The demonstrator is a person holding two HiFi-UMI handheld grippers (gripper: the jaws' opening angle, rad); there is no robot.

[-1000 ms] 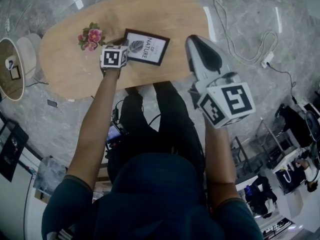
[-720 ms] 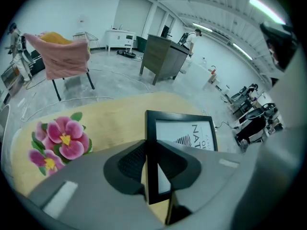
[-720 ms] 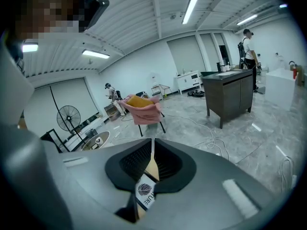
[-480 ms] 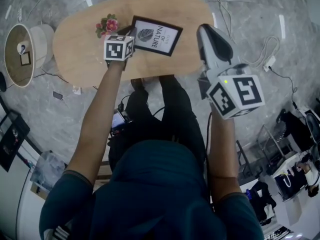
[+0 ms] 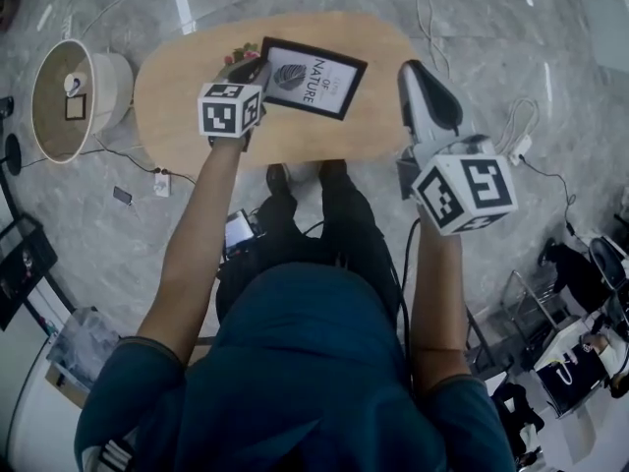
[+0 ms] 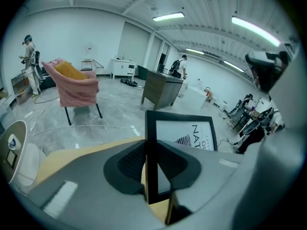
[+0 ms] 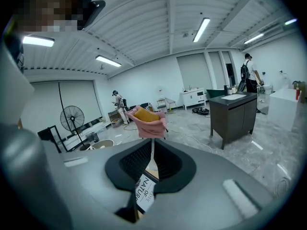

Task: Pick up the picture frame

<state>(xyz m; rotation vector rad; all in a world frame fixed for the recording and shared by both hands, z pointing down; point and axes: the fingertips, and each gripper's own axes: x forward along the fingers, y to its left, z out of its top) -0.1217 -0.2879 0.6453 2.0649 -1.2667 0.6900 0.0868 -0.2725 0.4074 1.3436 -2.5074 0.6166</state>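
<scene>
An oval wooden table (image 5: 177, 106) stands on a grey polished floor (image 5: 511, 28), seen from above a standing person. 1 black picture frame (image 5: 314, 79), its white print reading NATURE, is over the table's far side. The left gripper (image 6: 149, 162) pinches the frame's left edge between its 2 pads. The right gripper (image 7: 152, 159) hangs to the frame's right, apart from it, jaws pressed together on nothing. Pink flowers (image 5: 239, 55) peek out just beside the left gripper.

Black picture frame (image 5: 313, 77) with a white leaf-and-lettering print, held over the wooden surface (image 5: 177, 106), one edge clamped in the left gripper (image 5: 257, 70) jaws.
</scene>
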